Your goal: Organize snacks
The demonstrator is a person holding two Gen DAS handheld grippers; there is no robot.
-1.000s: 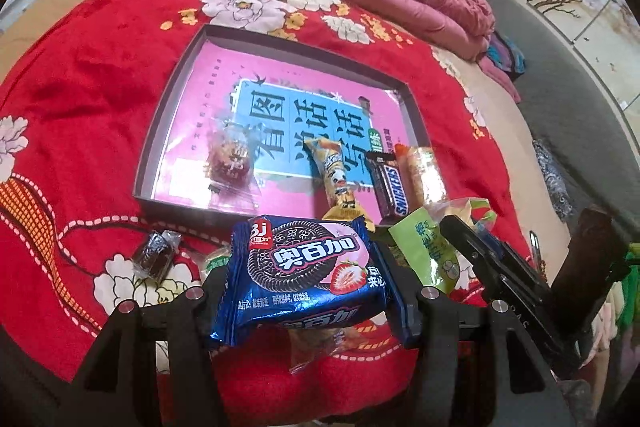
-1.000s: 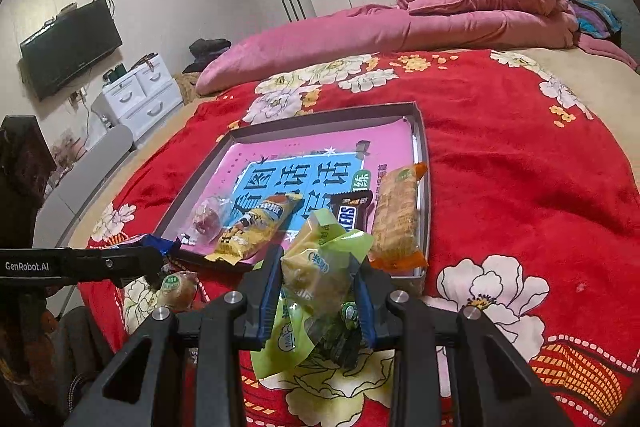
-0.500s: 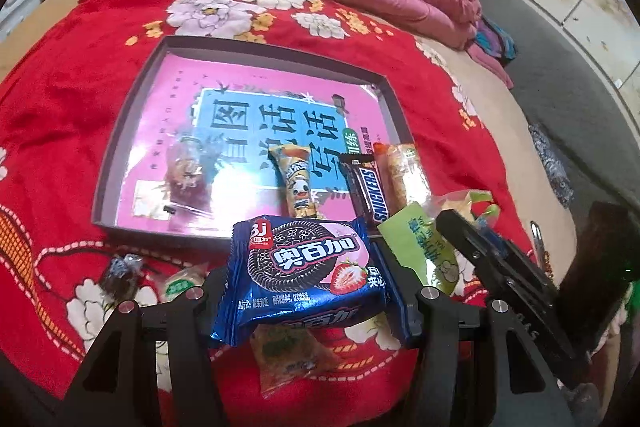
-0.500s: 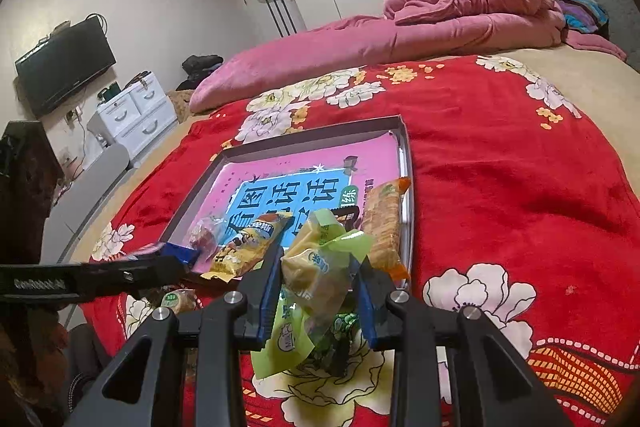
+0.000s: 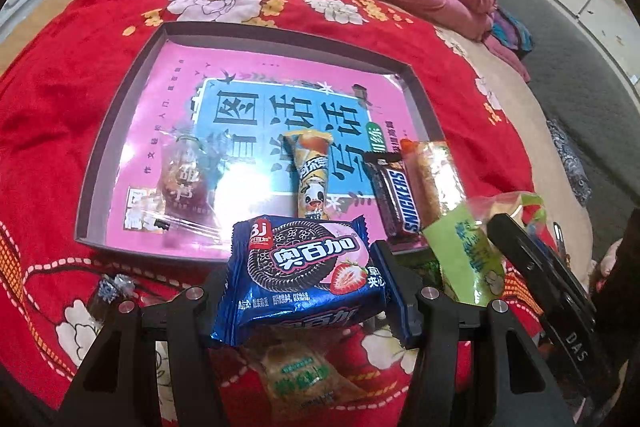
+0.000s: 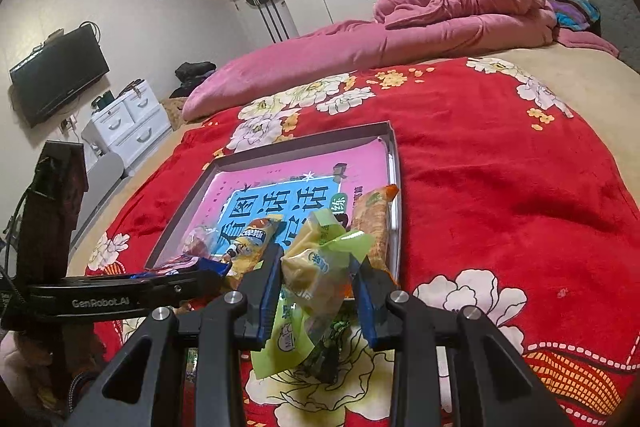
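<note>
My left gripper (image 5: 302, 291) clamps the blue cookie pack (image 5: 302, 267); my right gripper (image 6: 316, 291) pinches a green snack bag (image 6: 312, 275). Just beyond lies the tray (image 5: 120, 99), holding a Snickers bar (image 5: 396, 195) and yellow wafer (image 5: 312, 179).

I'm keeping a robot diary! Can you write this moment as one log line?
left gripper: shut on blue cookie pack | right gripper: shut on green snack bag | tray: four snacks inside
</note>
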